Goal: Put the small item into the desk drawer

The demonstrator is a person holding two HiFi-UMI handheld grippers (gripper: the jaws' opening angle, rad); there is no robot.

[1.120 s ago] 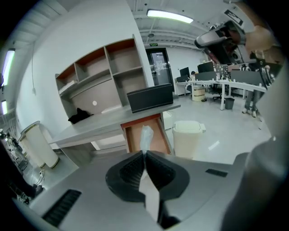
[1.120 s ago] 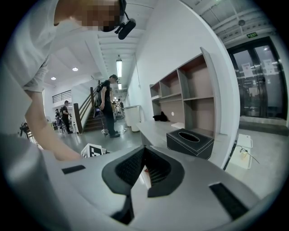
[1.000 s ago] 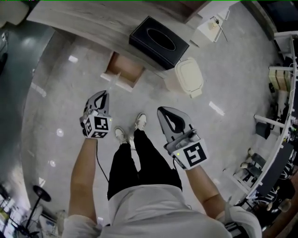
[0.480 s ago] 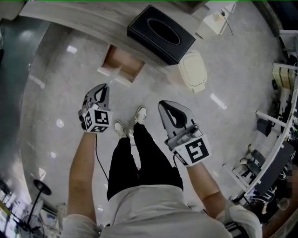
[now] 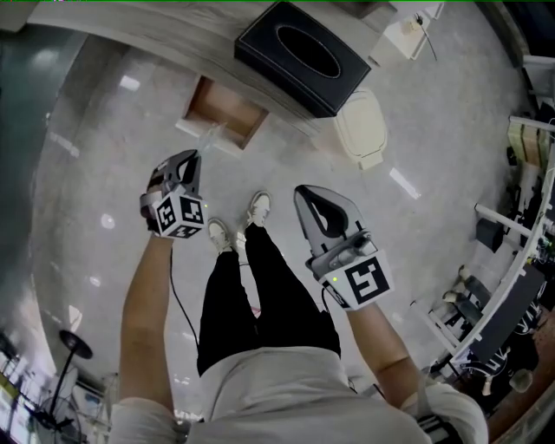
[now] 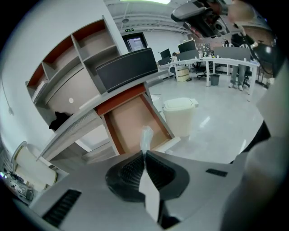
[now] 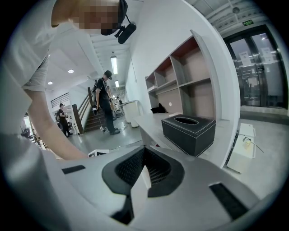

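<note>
A pale, shiny floor (image 5: 104,156) is seen under the standing person. At the top of the head view a light wooden desk (image 5: 130,26) is found, and an open drawer (image 5: 224,108) is pulled out from it; the inside of the drawer is brown. A black box (image 5: 303,56) with an oval opening is placed on the desk, to the right of the drawer. A cream bin (image 5: 362,128) is set on the floor just beside the desk.

The right gripper (image 5: 303,195) is held in front of the person, with its jaws pressed together and nothing between them. The left gripper (image 5: 192,160) is pointed toward the drawer, and its jaws are closed on a small clear packet (image 6: 146,137). The packet sticks out past the jaw tips, near the front edge of the drawer but outside it.
</note>
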